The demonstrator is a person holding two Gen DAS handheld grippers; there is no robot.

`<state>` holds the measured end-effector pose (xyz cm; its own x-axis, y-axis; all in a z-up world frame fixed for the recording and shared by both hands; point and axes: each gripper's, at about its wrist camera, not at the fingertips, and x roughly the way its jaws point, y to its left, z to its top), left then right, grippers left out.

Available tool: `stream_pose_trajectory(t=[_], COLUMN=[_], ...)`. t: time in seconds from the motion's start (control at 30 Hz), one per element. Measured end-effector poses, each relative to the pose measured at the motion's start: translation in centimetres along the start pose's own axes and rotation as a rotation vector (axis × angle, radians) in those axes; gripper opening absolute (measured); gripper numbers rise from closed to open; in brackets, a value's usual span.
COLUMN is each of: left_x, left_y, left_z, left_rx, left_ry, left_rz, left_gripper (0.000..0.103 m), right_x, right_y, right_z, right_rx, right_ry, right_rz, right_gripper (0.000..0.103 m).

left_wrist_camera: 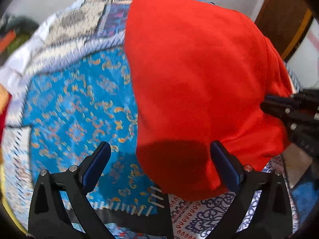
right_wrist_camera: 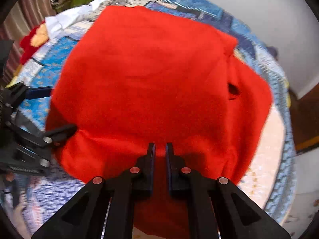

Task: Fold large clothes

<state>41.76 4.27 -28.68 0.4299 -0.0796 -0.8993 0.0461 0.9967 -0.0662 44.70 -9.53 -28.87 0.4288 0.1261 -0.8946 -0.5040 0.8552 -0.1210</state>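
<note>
one red garment [right_wrist_camera: 151,83] on patterned bedspread [left_wrist_camera: 79,103], no legible writing

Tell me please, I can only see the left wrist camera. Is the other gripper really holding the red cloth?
Observer: Yes. In the right wrist view the right gripper is shut on the near edge of the red garment.
Operator: Is there anything funny on the cloth over there?
Observer: A small dark opening shows near the garment's right side. I cannot tell what it is.
</note>
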Motion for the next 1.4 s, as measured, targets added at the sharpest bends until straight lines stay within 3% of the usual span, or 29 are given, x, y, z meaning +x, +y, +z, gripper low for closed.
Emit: stream_pose_trajectory(t=[0.1, 0.13, 0.17, 0.27, 0.33, 0.37, 0.43, 0.5, 0.57, 0.63, 0.67, 0.7, 0.73, 0.77, 0.8, 0.87, 1.03, 1.17, 1.3, 1.4], left_x=[-0.1, -0.2, -0.4, -0.8, -1.1, -1.1, -1.0, -0.8, -0.7, -0.8, -0.9, -0.8, -0.9, -0.9, -1.0, -1.0, -2.6, -4.5, -3.5, -1.3], left_y=[0.1, -0.2, -0.5, -1.4, -1.5, -1.5, -1.4, -1.3, -1.1, -1.4, -1.5, -1.5, -1.6, -1.7, -1.7, -1.6, -1.0, 0.1, 1.9, 3.4], left_z=[-0.3, -0.3, -0.5, -0.6, -1.0, -1.0, -1.1, -1.1, -0.9, -1.0, -1.0, -1.0, -1.0, -1.0, -1.1, -1.1, -0.9, 0.0, 1.8, 2.9], left_rx=[-0.011, -0.001, 0.009, 0.047, 0.058, 0.057, 0.044, 0.028, 0.035, 0.053, 0.059, 0.062, 0.067, 0.073, 0.076, 0.074, 0.076, 0.075, 0.009, -0.081], left_ry=[-0.007, -0.010, -0.013, -0.023, -0.029, -0.030, -0.022, -0.012, -0.020, -0.031, -0.031, -0.031, -0.032, -0.036, -0.039, -0.046, -0.070, -0.125, -0.094, -0.042], left_rz=[-0.008, 0.001, 0.012, 0.053, 0.066, 0.069, 0.062, 0.052, 0.057, 0.067, 0.072, 0.076, 0.081, 0.087, 0.090, 0.092, 0.079, 0.096, 0.017, -0.084], left_gripper=[0.102, 0.102, 0.102, 0.102, 0.102, 0.102, 0.102, 0.102, 0.102, 0.102, 0.102, 0.102, 0.102, 0.102, 0.102, 0.102, 0.101, 0.101, 0.101, 0.101], right_x=[-0.3, -0.1, -0.1, -1.0, -2.2, -2.4, -1.0, 0.9, 1.4, 1.5, 1.5, 1.8, 1.8, 1.8, 1.9, 2.3, 0.2, -2.8, -2.7, -0.2], right_y=[1.3, 2.0, 2.2, 1.5, -0.4, -1.2, -2.9, -3.8, -4.8, -4.7, -4.7, -4.3, -4.5, -5.2, -6.7, -10.8, -10.3, -10.3, -10.2, -10.4], right_z=[-0.9, -1.4, -1.7, -1.7, -1.2, -1.1, -0.8, -0.8, -1.2, -1.3, -1.3, -1.5, -1.7, -1.9, -2.0, -2.5, -2.4, -2.4, -1.5, -0.3], right_rx=[-0.078, -0.114, -0.131, -0.094, 0.004, 0.036, 0.064, 0.059, 0.092, 0.079, 0.064, 0.040, 0.031, 0.052, 0.101, 0.281, 0.207, 0.223, 0.293, 0.325], right_ry=[-0.049, -0.048, -0.055, -0.035, -0.014, -0.019, 0.024, 0.060, 0.017, 0.003, 0.000, -0.015, -0.036, -0.042, -0.032, 0.012, 0.002, -0.084, -0.082, -0.039], right_rz=[-0.114, -0.207, -0.217, -0.180, -0.047, -0.028, -0.097, -0.090, -0.090, -0.166, -0.213, -0.265, -0.340, -0.381, -0.365, -0.124, -0.091, 0.083, 0.233, 0.257], right_gripper=[0.005, 0.005, 0.005, 0.006, 0.006, 0.006, 0.006, 0.006, 0.006, 0.010, 0.029, 0.042, 0.079, 0.103, 0.103, 0.103, 0.103, 0.103, 0.103, 0.103])
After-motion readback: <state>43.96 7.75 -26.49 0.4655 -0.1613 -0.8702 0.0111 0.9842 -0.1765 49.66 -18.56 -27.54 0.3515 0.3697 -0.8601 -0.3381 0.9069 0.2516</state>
